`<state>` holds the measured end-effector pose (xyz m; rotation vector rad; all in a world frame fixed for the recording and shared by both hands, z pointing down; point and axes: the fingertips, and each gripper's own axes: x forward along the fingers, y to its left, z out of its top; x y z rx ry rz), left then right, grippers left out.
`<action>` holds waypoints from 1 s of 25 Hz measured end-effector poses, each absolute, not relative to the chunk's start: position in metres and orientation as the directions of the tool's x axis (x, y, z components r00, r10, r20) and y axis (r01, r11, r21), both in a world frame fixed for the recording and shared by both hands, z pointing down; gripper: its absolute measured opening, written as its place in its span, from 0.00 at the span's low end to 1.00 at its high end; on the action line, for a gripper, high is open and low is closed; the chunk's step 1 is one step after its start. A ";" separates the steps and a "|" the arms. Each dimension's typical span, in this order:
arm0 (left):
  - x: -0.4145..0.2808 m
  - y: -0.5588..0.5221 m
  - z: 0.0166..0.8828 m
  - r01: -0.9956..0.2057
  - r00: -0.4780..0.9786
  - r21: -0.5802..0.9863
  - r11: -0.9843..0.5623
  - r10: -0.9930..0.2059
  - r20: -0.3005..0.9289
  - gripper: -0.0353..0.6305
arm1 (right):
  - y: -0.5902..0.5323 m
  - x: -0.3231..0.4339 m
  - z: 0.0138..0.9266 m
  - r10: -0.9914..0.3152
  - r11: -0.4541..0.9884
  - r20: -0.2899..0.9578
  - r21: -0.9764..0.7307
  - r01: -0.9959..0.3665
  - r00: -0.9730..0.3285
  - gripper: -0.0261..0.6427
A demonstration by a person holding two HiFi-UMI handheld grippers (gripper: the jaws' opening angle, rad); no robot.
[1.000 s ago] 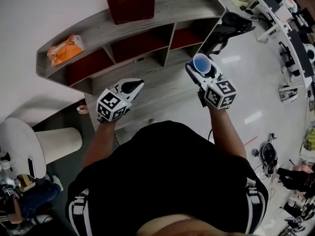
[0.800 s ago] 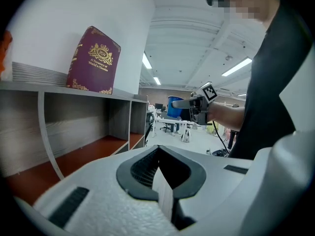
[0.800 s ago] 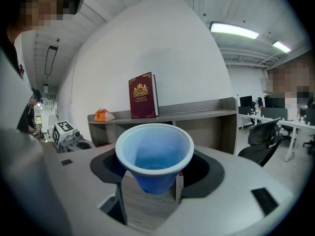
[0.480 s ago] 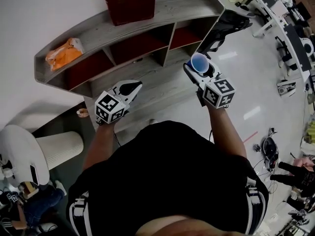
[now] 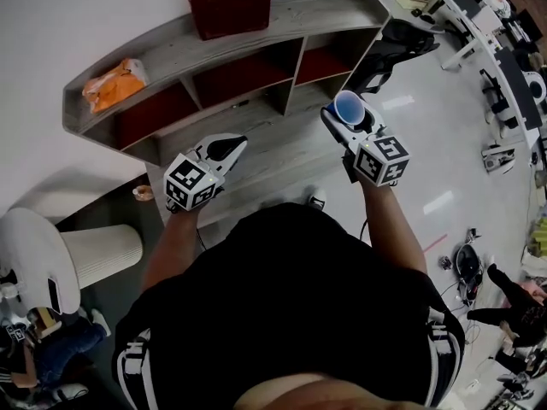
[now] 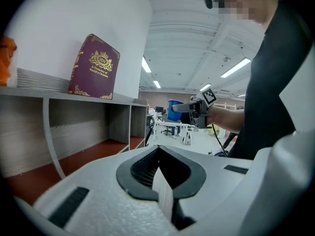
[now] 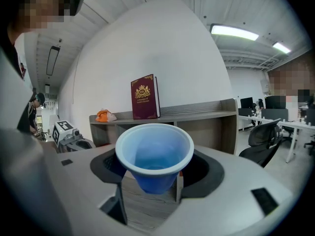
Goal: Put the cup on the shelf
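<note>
A blue plastic cup (image 7: 153, 154) stands upright between the jaws of my right gripper (image 7: 150, 182), which is shut on its lower body. In the head view the cup (image 5: 348, 107) hangs in front of the right end of the grey wooden shelf (image 5: 316, 15), apart from it and below its top board. My left gripper (image 5: 227, 149) is held out before the shelf's middle compartments, its jaws shut with nothing between them (image 6: 162, 181). From the left gripper view the cup (image 6: 175, 109) shows far off to the right.
A dark red book (image 5: 225, 0) stands on the shelf top, and an orange bag (image 5: 114, 84) lies at its left end. The compartments have red floors (image 5: 231, 79). A black office chair (image 5: 389, 49) stands right of the shelf. A white round stool (image 5: 51, 250) is at the left.
Both grippers keep their places and the cup stays held. A shoe tip now shows on the floor between the arms.
</note>
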<state>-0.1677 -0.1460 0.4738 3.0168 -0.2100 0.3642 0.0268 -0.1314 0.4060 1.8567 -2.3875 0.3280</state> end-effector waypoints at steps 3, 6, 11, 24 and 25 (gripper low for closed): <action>-0.164 -0.147 0.471 -0.168 0.960 0.073 -0.983 -0.146 0.239 0.08 | -0.133 0.032 0.403 -0.946 0.246 0.192 -0.104 -0.964 -0.262 0.49; -0.153 -0.140 0.469 -0.173 0.956 0.059 -0.983 -0.153 0.249 0.08 | -0.130 0.042 0.403 -0.944 0.260 0.182 -0.110 -0.959 -0.277 0.49; -0.139 -0.141 0.470 -0.194 0.950 0.063 -0.979 -0.171 0.261 0.08 | -0.137 0.060 0.408 -0.937 0.277 0.184 -0.124 -0.953 -0.296 0.49; -0.080 -0.153 0.476 -0.256 0.929 0.075 -0.964 -0.224 0.296 0.08 | -0.167 0.125 0.415 -0.927 0.307 0.179 -0.145 -0.940 -0.331 0.49; -0.076 -0.155 0.477 -0.261 0.926 0.077 -0.962 -0.227 0.301 0.08 | -0.170 0.129 0.417 -0.924 0.312 0.184 -0.147 -0.938 -0.336 0.49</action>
